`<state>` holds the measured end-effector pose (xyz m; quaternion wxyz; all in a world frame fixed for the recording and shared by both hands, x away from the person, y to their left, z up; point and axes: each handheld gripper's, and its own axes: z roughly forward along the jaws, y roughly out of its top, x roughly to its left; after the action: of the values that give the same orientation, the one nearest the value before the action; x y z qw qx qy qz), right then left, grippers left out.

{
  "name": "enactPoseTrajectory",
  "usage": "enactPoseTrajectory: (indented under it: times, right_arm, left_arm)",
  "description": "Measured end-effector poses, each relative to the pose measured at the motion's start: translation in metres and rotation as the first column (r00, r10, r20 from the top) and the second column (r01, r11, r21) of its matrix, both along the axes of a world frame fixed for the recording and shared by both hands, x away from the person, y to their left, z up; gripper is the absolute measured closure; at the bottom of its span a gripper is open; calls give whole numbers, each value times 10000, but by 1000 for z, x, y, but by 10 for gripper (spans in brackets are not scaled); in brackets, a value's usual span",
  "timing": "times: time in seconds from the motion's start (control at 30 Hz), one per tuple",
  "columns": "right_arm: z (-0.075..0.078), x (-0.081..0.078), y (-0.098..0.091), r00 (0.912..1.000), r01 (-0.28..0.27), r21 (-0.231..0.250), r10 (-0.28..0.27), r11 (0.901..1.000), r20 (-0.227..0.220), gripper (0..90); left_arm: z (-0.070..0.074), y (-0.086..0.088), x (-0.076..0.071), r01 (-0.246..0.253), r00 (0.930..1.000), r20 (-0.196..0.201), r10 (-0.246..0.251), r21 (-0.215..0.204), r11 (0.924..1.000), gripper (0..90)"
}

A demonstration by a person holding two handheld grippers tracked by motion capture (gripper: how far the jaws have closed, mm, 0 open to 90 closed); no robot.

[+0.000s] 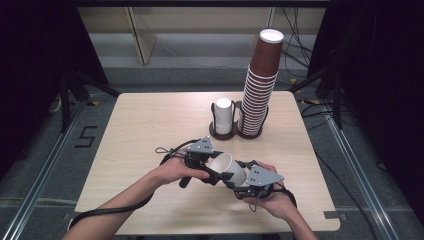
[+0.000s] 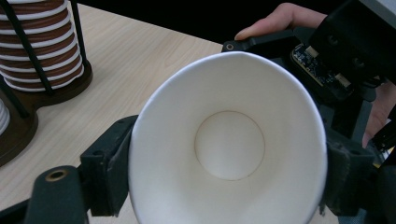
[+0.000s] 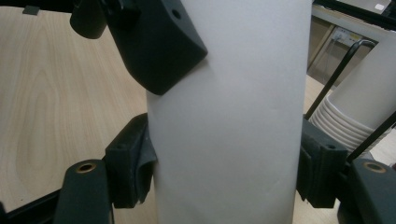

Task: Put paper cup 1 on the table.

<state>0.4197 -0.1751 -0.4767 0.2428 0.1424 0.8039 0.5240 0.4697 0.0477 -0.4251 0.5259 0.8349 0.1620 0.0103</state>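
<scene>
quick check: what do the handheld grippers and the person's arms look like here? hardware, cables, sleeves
Both the left gripper and right gripper are matte black, each topped by a grey three-cornered plate with dark holes. Blocky black pads, brass-coloured inserts in the jaw arms. A green circuit board shows on the right gripper in the left gripper view. Black cable trails from each. Forearms bare, no sleeves, no gloves.

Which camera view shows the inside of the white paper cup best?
The left gripper view: it looks straight into the white paper cup, showing rim and round bottom. The right gripper view shows its outer wall alone. The high view shows it small, lying between both grippers.
</scene>
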Motion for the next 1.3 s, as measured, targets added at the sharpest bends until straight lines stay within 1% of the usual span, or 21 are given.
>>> enactPoseTrajectory:
  times: [0.03,0.1,0.2,0.27,0.33,0.4,0.57,0.67,0.7,0.77,0.9,0.97,1.0,1.03,1.07,1.1,1.17,1.2,1.23,1.27,1.3]
  right_arm:
    - [0,1,0,9999,-5,-34,6,10000,169,319]
    - [1,1,1,10000,-3,-37,3,10000,88,317]
    - [1,2,3,9995,73,-199,-67,9998,324,314]
    - [2,1,4,10000,70,-266,-68,9996,45,312]
    - [3,2,5,9996,114,-397,-103,9991,282,310]
    - [4,2,6,9996,89,-479,-77,9988,255,306]
    - [3,2,12,9999,80,-599,-86,9982,-104,257]
    - [2,2,13,9998,86,-683,-96,9976,-148,178]
    - [1,2,14,9997,49,-889,-70,9960,-241,153]
    - [-1,1,14,9992,127,-841,-159,9964,-376,148]
    - [-2,1,13,9976,93,-943,-157,9955,-672,124]
    - [-4,1,13,9972,168,-861,-230,9961,-716,121]
    - [-4,1,13,9972,168,-861,-230,9961,-716,121]
    - [-4,1,13,9968,79,-934,-152,9956,-780,121]
    - [-5,2,13,9976,58,-1031,-128,9947,-677,119]
    - [-6,1,13,9955,-21,-1024,-76,9947,-944,118]
    - [-7,1,12,9950,-117,-1123,4,9936,-1000,118]
    - [-6,2,11,9945,-162,-1164,40,9931,-1044,118]
    - [-6,2,11,9947,-265,-1202,142,9924,-1021,120]
    - [-5,3,11,9957,-301,-1259,188,9916,-902,121]
    - [-4,3,11,9952,-385,-1249,267,9914,-946,126]
  left_arm:
    - [1,0,0,19,9997,262,-19,-5,10000,205]
    - [3,1,-2,53,9983,584,-55,27,10000,218]
    - [5,0,-5,95,9962,861,-113,222,9997,231]
    - [6,0,-6,111,9943,1054,-147,348,9993,236]
    - [8,1,-8,108,9923,1226,-176,556,9984,241]
    - [9,0,-9,185,9891,1445,-296,777,9968,246]
    - [10,0,-15,376,9697,2316,-771,1703,9847,252]
    - [12,0,-17,462,9649,2463,-911,1821,9822,255]
    - [13,0,-17,489,9628,2525,-959,1863,9813,255]
    - [16,2,-18,499,9548,2777,-1061,2021,9781,257]
    - [22,6,-18,616,9416,3041,-1445,2664,9619,259]
    - [24,8,-18,593,9330,3250,-1547,2849,9567,261]
    - [24,8,-18,593,9330,3250,-1547,2849,9567,261]
    - [25,9,-18,591,9253,3408,-1663,3035,9510,261]
    - [27,11,-18,656,9207,3445,-1834,3266,9429,262]
    - [28,12,-18,728,9153,3483,-2023,3508,9336,262]
    - [29,14,-19,803,9058,3543,-2324,3951,9151,262]
    - [29,14,-19,884,9077,3459,-2375,3955,9142,263]
    - [30,15,-19,999,8992,3467,-2668,4311,8968,264]
    - [28,15,-21,1017,9019,3424,-2632,4239,9000,263]
    - [29,15,-20,1195,8942,3387,-2927,4495,8852,264]
